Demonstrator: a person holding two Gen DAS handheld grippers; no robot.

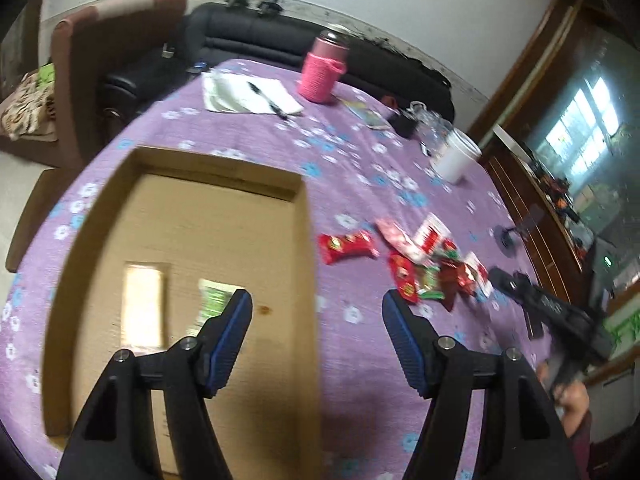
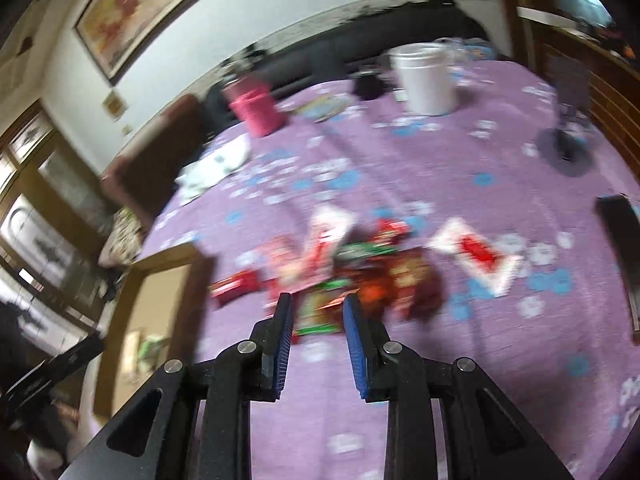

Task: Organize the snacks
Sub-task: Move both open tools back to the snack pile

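left wrist view: we see the left gripper (image 1: 316, 320) with fingers wide apart and nothing between them, hovering over the right edge of the cardboard box (image 1: 192, 240). the box sits on the purple tablecloth (image 1: 360, 152) and already holds 2 packets, a pale one (image 1: 144, 304) and a green one (image 1: 214, 300). the snack pile (image 1: 432, 268) lies on the cloth to the right of the box, with 1 red packet (image 1: 346, 245) lying apart, between pile and box. the right gripper (image 1: 552, 308) shows at the far side of the pile, blurred.

right wrist view: heavy blur. the right gripper (image 2: 316, 312) has a narrow-to-medium gap, empty, fingertips pointing at a green-and-red packet (image 2: 320, 312) at the near edge of the pile (image 2: 360, 268). we cannot tell if it touches yet.

we judge the step as right side reaching for the next snack, most of the pile not yet boxed. next move calls for dropping onto 1 packet only, closing, then carrying left to the box (image 2: 160, 312).
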